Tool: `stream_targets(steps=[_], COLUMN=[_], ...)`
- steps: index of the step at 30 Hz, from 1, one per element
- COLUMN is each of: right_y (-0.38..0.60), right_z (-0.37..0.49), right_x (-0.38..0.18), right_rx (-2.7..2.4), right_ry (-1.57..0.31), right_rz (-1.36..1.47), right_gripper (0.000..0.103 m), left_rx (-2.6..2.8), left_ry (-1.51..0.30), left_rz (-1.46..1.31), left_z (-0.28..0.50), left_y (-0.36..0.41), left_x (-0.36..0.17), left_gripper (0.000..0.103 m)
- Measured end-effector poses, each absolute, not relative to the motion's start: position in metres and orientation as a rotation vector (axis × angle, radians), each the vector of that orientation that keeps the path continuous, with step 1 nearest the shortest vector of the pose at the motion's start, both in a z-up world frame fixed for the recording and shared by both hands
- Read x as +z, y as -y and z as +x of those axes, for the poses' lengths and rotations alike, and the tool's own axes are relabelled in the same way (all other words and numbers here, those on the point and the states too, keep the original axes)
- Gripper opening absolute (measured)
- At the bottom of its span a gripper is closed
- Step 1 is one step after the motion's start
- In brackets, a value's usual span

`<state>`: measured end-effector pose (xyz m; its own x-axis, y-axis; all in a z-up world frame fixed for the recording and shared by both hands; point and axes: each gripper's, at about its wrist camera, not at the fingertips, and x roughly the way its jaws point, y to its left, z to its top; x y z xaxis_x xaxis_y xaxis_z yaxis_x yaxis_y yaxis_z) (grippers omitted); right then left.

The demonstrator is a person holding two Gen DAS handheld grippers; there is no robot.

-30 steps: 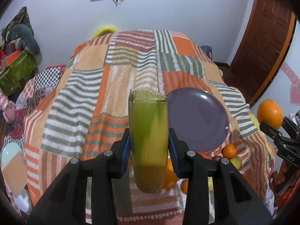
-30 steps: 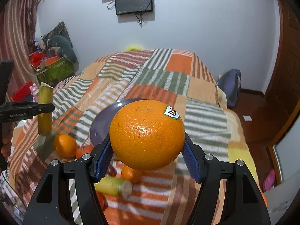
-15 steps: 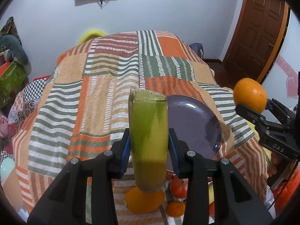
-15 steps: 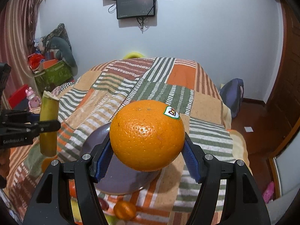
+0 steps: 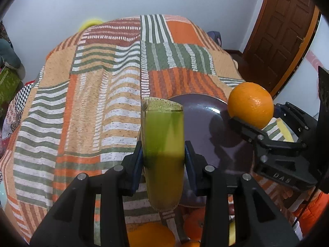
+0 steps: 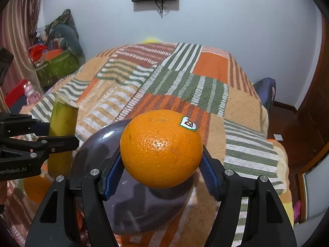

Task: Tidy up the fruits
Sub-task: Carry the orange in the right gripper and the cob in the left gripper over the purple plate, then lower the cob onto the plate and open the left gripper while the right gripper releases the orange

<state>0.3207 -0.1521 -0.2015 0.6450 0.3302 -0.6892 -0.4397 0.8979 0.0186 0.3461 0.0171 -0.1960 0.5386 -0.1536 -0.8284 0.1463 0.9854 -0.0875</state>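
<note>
My left gripper [image 5: 163,158] is shut on an upright green-yellow banana piece [image 5: 163,135] with a flat-cut top, held above the near left edge of a dark purple plate [image 5: 205,123]. My right gripper [image 6: 161,162] is shut on a large orange [image 6: 161,148] with a small sticker, held over the plate [image 6: 139,205]. The orange [image 5: 250,105] hangs over the plate's right rim in the left wrist view. The right wrist view shows the banana piece [image 6: 63,123] and left gripper [image 6: 61,135] at the left. The plate lies on a striped patchwork blanket [image 5: 92,103].
Loose fruit lies on the blanket near the plate's front: an orange [image 5: 150,234] and a smaller tangerine [image 5: 193,222], partly hidden by my fingers. A brown door [image 5: 283,30] stands at the right. A green box [image 6: 57,68] and clutter sit left of the bed.
Both grippers have moved forward and down toward the plate, each keeping its fruit. The orange now hangs over the plate, and the loose fruit has slid to the bottom of view.
</note>
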Motion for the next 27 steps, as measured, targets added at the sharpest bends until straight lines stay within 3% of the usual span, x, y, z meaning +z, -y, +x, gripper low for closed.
stream_targets(steps=[27], right_y=[0.12], right_z=[0.364], right_x=[-0.236], right_rx=[0.486], right_ry=[-0.88], right_rz=[-0.273], right_gripper=[0.067], left_rx=[-0.185], left_ry=[-1.138], left_rz=[-0.011], left_z=[0.401], left_y=[-0.01], left_x=[-0.235], left_gripper=[0.037])
